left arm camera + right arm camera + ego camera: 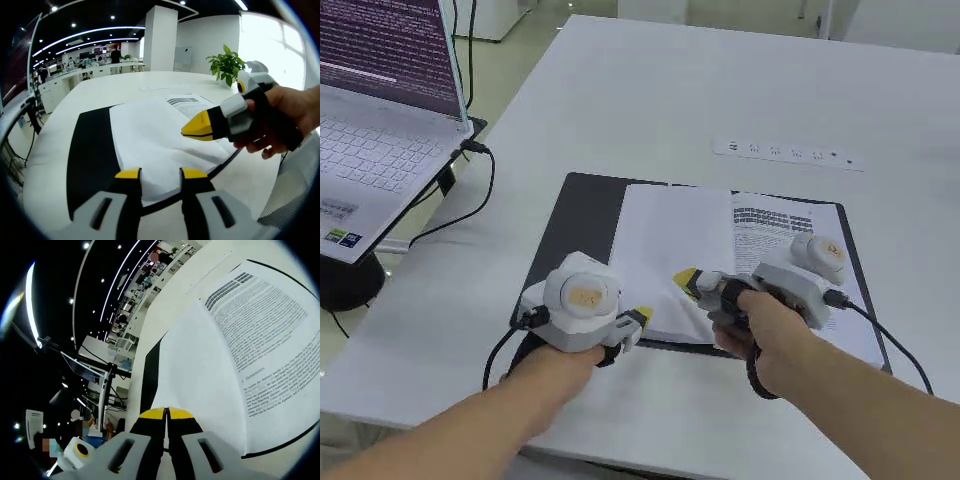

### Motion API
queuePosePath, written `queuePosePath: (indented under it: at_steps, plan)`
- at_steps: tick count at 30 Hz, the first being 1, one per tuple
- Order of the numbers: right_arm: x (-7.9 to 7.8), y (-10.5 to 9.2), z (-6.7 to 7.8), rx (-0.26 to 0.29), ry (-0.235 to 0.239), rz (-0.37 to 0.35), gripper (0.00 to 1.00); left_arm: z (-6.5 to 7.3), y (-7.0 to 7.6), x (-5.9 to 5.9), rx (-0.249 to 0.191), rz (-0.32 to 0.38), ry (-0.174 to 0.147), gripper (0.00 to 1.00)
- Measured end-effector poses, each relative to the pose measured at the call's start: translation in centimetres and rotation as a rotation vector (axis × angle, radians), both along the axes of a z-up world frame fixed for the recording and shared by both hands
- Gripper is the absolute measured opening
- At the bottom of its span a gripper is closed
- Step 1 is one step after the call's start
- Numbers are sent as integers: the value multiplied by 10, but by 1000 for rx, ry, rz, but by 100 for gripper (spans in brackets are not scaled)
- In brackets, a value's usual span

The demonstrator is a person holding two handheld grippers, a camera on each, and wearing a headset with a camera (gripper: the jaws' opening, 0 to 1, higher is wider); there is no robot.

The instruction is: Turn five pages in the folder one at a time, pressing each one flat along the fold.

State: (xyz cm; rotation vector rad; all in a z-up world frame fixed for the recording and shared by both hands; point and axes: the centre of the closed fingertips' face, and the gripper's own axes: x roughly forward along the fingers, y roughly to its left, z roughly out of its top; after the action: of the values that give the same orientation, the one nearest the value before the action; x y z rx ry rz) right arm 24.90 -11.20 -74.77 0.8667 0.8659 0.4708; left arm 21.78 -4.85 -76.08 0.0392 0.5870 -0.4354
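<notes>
The folder (pixel 578 215) lies open on the white table, its black cover showing at the left. A blank white page (pixel 665 235) lies turned to the left, and a printed page (pixel 775 225) lies on the right. My left gripper (pixel 640 320) hovers at the folder's near edge, open, its yellow tips (pixel 161 175) framing the blank page's (pixel 150 135) lower edge. My right gripper (pixel 686 283) is shut, its tip just over the blank page near the fold. In its own view the right gripper (pixel 166 414) has its jaws pressed together, with the printed page (pixel 260 325) ahead. It enters the left gripper view as the right gripper (pixel 199 126).
An open laptop (pixel 380 110) stands at the far left with a black cable (pixel 470 205) trailing toward the folder. A white power strip (pixel 790 153) lies beyond the folder. A potted plant (pixel 226 64) stands at the table's far end.
</notes>
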Motion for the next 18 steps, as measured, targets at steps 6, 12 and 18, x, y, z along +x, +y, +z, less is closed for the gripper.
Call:
queuePosePath:
  at_steps: [6,12,18]
  plan:
    - [5,-25,-1,-11,-26,-36,0,-21,4,-6,83,8,34,25]
    - [17,-42,-3,-34,-69,-56,0,-26,5,-10,70,37,13,25]
    - [37,-57,-9,-114,-154,-44,0,-26,6,-9,68,47,5,25]
